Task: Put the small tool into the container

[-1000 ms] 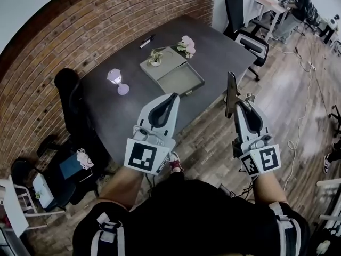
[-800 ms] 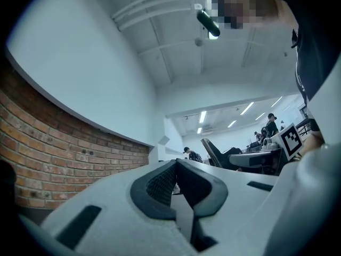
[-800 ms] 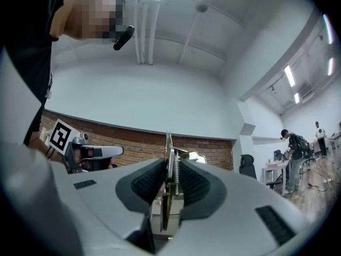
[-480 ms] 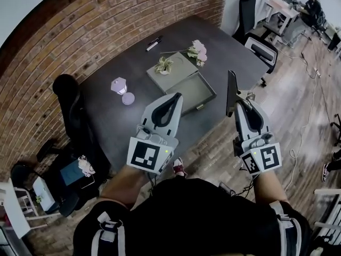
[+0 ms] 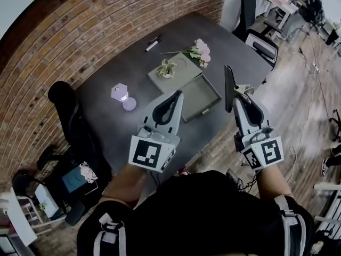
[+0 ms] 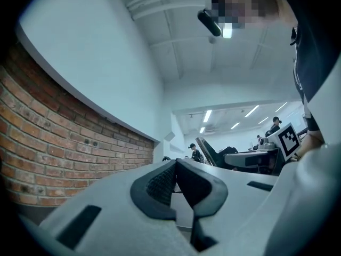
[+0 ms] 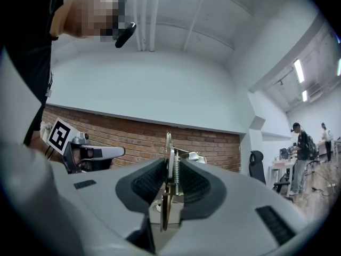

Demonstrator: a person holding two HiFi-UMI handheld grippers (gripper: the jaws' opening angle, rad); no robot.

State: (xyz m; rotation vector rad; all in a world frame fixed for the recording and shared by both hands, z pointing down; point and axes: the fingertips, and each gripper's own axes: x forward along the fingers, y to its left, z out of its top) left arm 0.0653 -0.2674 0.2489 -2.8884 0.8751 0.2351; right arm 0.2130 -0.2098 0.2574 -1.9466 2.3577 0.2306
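Observation:
In the head view my right gripper (image 5: 232, 93) is shut on the small tool (image 5: 229, 84), a thin dark metal piece with a spring that stands upright between the pads. The right gripper view shows the tool (image 7: 169, 152) clamped in the right gripper (image 7: 171, 169), sticking up past the tips. The container (image 5: 201, 97), an open grey box with its lid (image 5: 178, 76) lying flat beside it, sits on the dark table (image 5: 133, 71). The tool hangs just right of the box, over the table's edge. My left gripper (image 5: 177, 94), also (image 6: 176, 164), is shut and holds nothing, its tips at the box's left side.
A small potted plant (image 5: 167, 67) stands on the lid, pink flowers (image 5: 200, 50) lie behind it, a lilac lamp (image 5: 122, 94) stands to the left and a marker (image 5: 153, 41) lies at the back. Black chairs (image 5: 66, 116) flank the table. A brick wall (image 5: 80, 20) runs behind.
Both grippers have moved forward together toward the table. The box now lies right between their tips instead of ahead of them. The tool stays clamped in the right gripper.

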